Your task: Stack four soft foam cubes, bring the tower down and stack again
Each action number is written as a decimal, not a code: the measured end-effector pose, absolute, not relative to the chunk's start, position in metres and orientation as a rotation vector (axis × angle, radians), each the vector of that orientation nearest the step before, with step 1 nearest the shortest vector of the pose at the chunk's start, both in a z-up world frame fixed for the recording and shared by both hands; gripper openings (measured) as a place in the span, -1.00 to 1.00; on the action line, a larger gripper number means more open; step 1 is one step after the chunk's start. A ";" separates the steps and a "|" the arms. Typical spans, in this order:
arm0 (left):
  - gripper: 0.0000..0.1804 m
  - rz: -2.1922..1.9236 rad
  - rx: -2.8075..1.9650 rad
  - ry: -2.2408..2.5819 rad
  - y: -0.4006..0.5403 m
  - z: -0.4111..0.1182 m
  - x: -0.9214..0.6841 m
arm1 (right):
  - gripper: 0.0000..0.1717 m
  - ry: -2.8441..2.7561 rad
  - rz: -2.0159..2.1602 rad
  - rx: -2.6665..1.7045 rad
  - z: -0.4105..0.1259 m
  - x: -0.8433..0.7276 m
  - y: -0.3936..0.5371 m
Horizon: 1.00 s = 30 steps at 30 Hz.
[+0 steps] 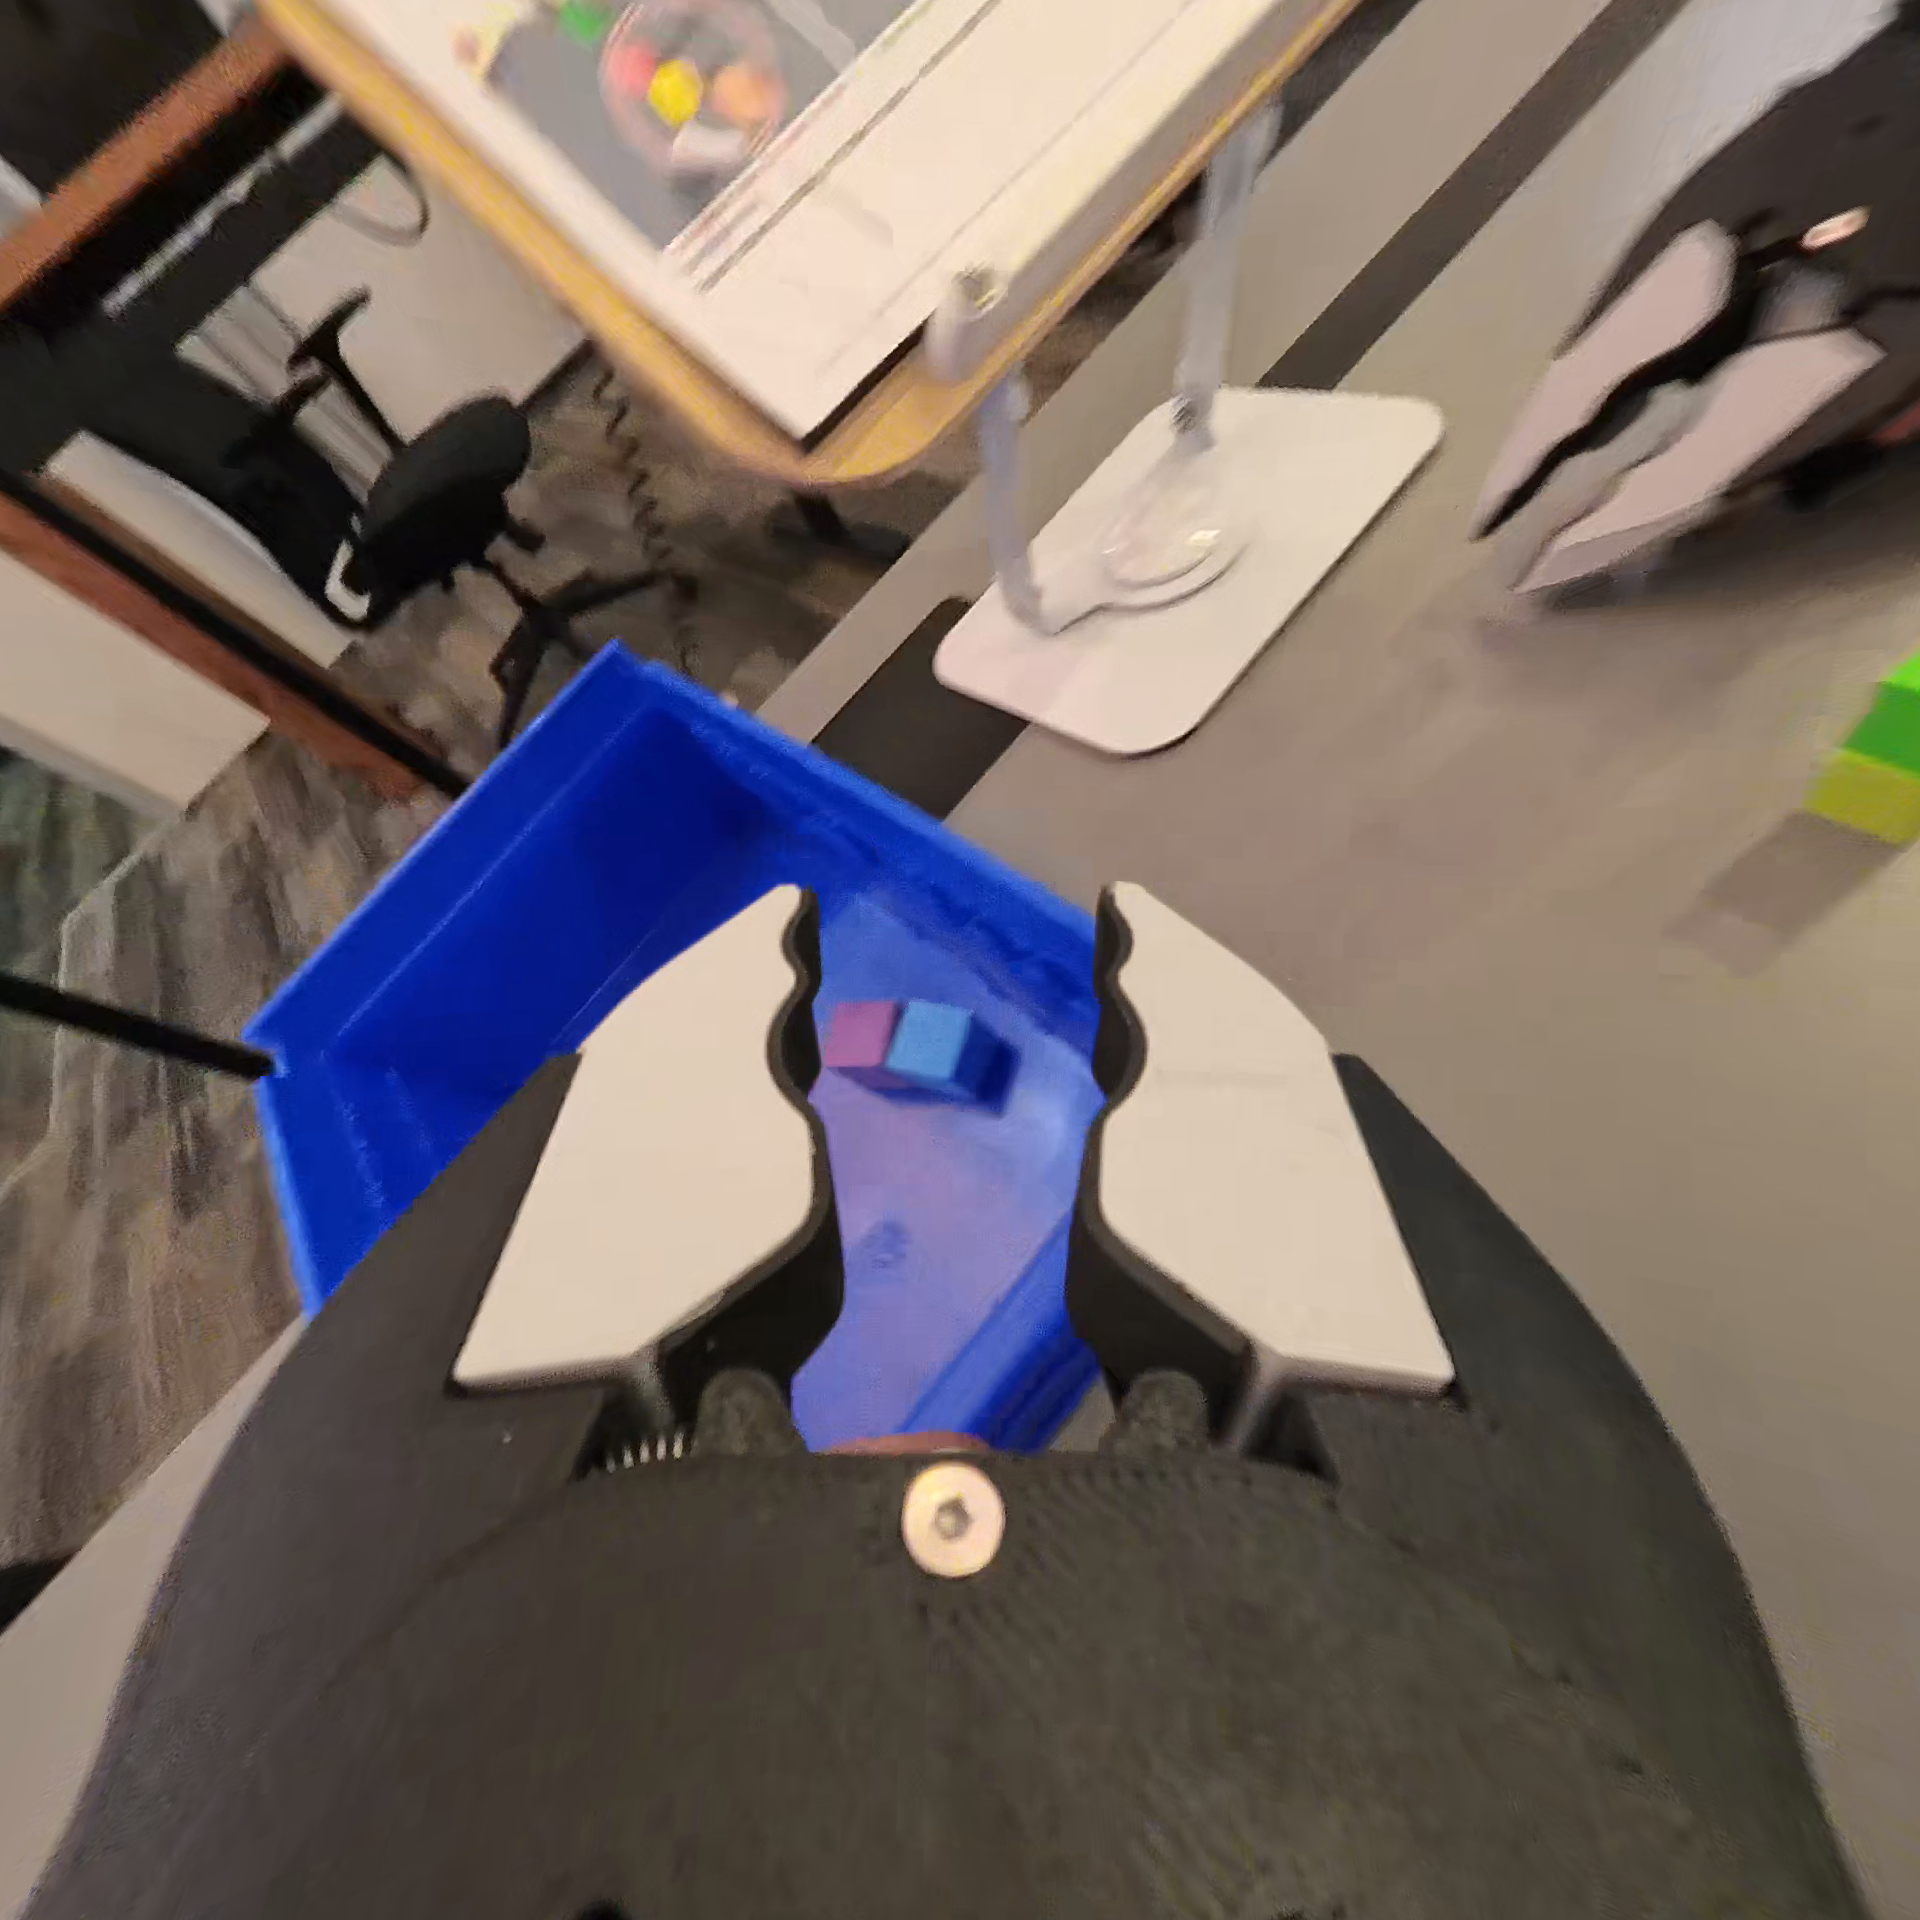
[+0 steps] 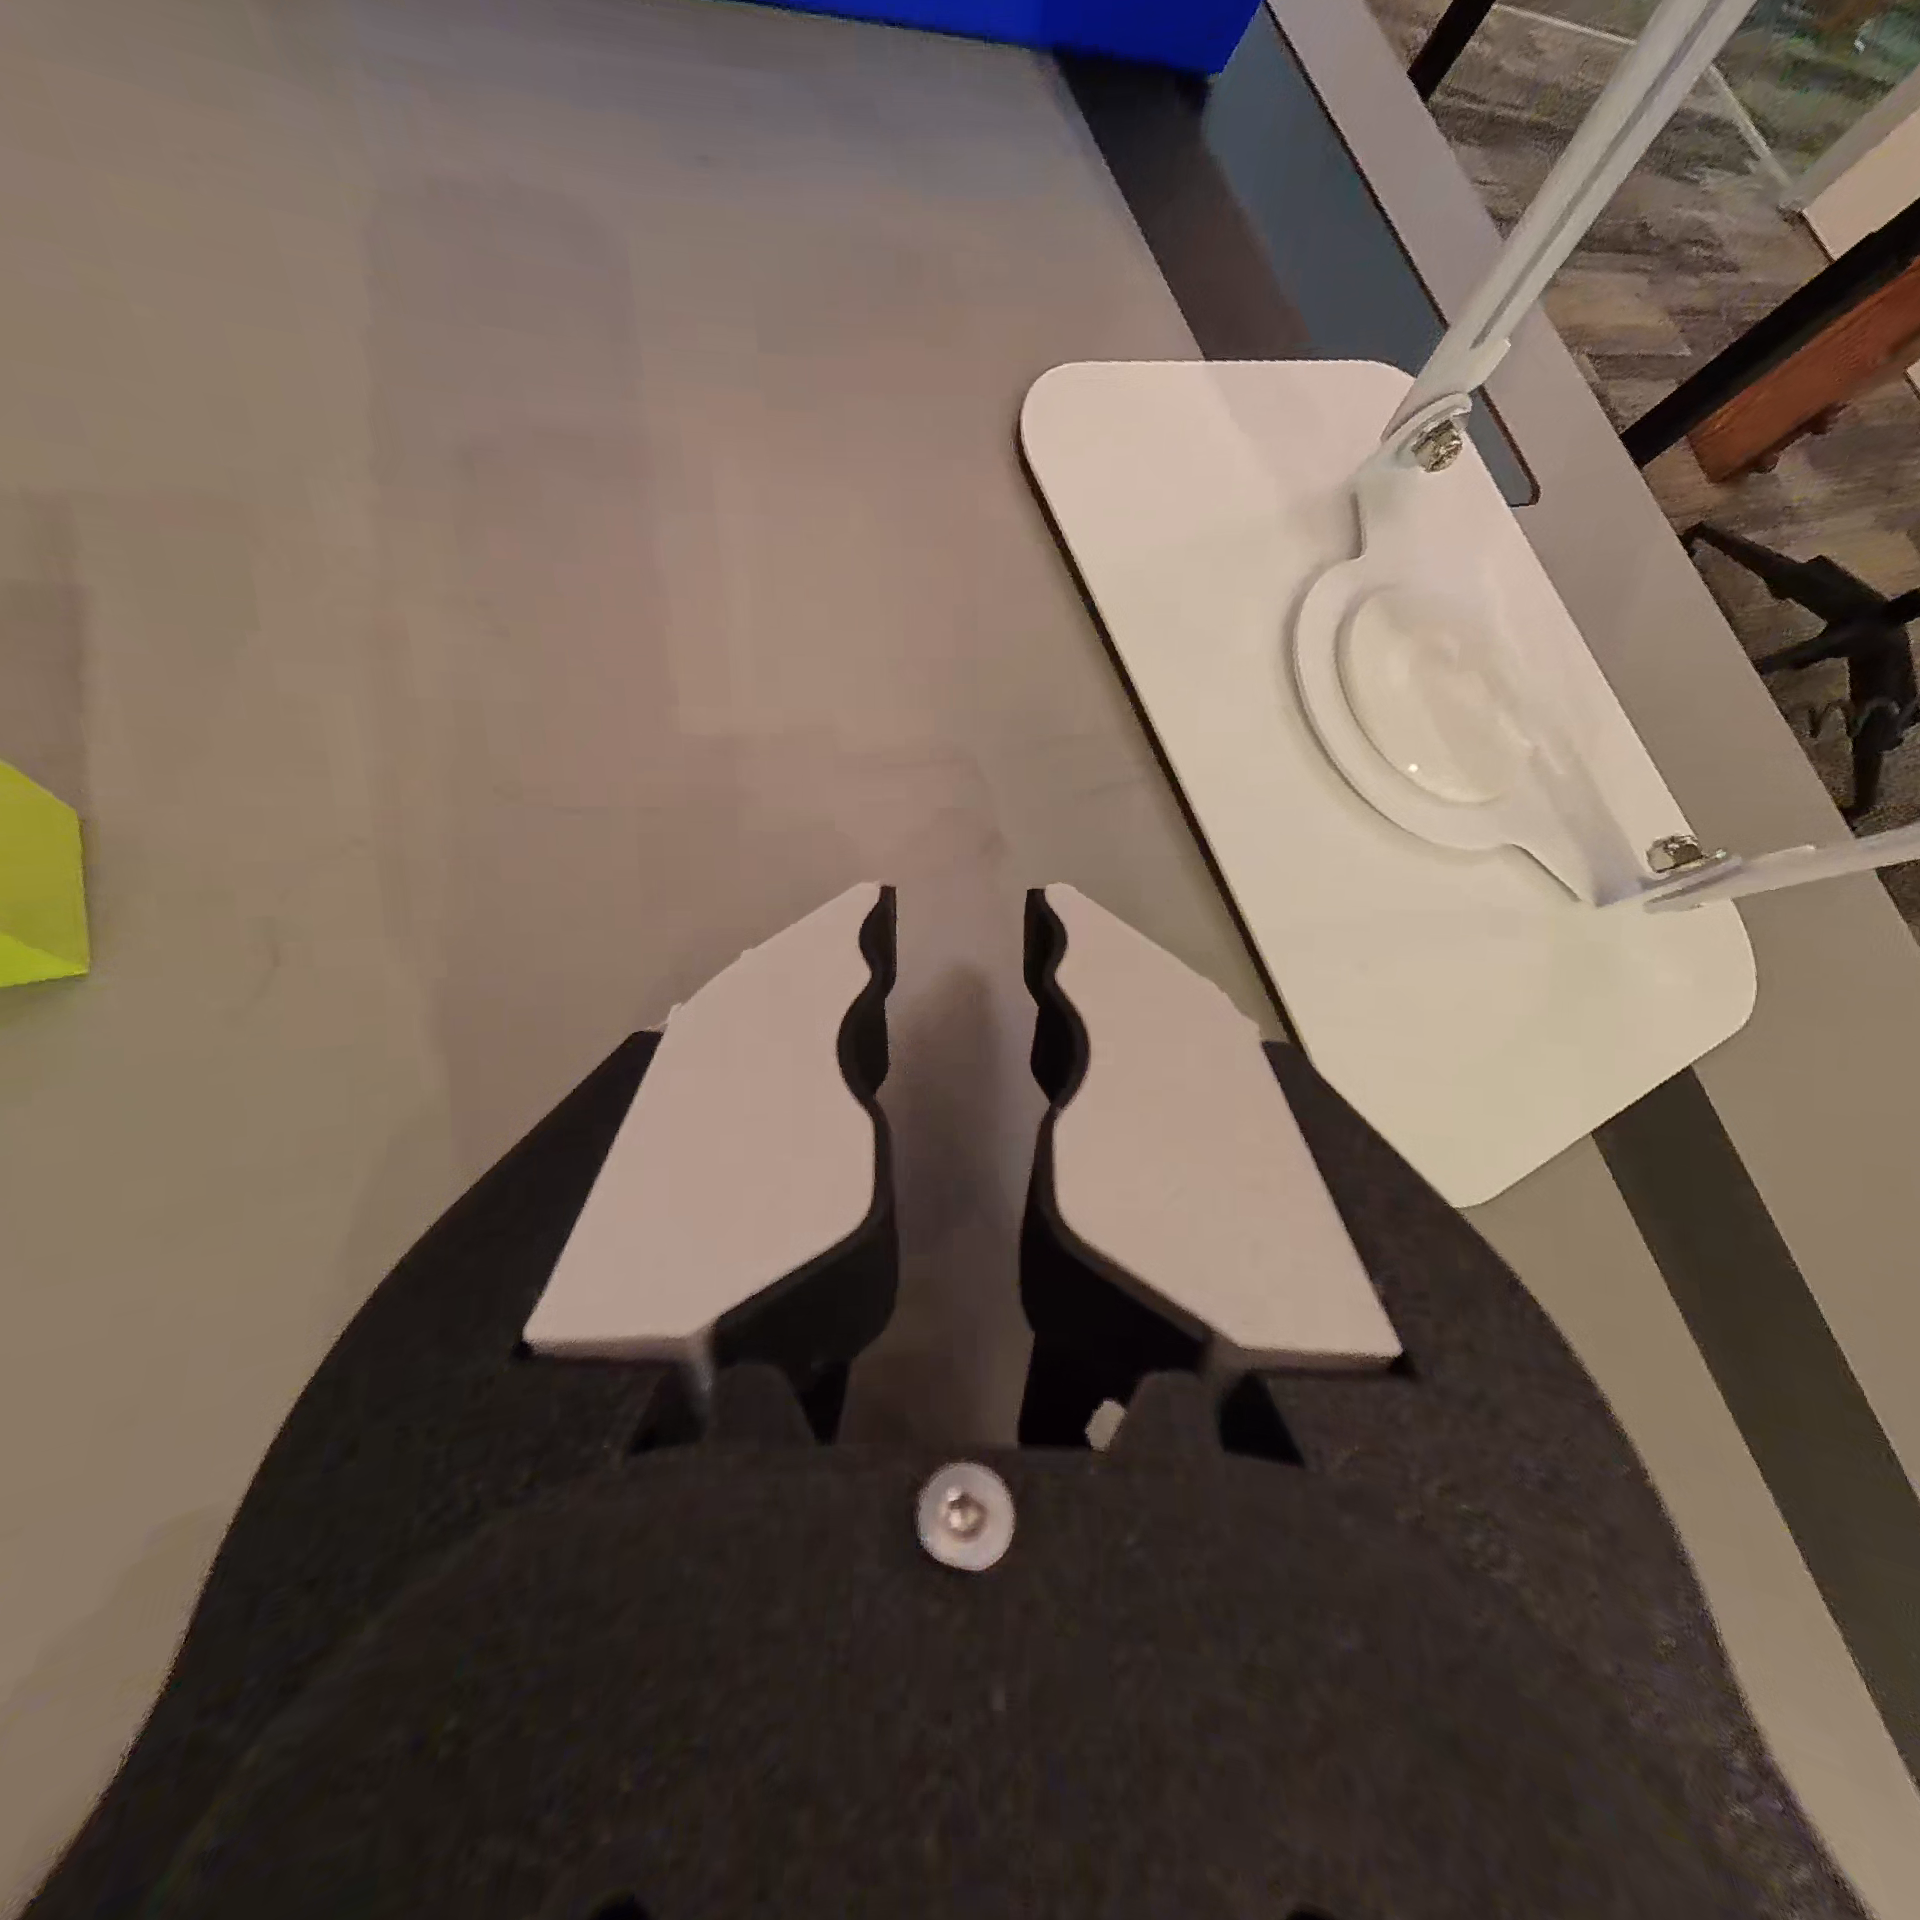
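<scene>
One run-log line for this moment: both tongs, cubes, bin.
left tongs: open, empty, over blue bin | bin: purple cube, blue cube | right tongs: open, empty, over table | green cubes: on table

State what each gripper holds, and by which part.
Nothing. The left gripper hangs open above the blue bin; the right gripper has bare table between its fingers.

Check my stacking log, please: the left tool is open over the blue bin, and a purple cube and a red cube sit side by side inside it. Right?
Not quite. The cube beside the purple cube is light blue, not red, as the left wrist view shows. The rest holds: the left tool is open over the blue bin, and the two cubes sit side by side inside it.
</scene>
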<state>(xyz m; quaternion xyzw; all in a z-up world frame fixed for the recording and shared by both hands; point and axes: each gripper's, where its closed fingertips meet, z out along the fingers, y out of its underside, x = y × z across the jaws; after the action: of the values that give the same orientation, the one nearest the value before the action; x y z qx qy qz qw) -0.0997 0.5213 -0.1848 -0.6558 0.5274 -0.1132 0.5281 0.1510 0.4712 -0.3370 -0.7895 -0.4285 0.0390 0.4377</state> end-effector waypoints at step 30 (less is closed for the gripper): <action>-0.63 -0.072 -2.202 1.627 0.630 -0.298 -0.112 | -0.72 -1.059 0.154 -1.996 -0.339 0.150 0.471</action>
<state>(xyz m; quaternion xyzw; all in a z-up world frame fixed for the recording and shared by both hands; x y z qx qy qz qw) -0.1116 0.6298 -0.2976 -0.7876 0.5822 -0.0259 0.2001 0.1504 0.4712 -0.3393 -0.7980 -0.4233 0.0615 0.4245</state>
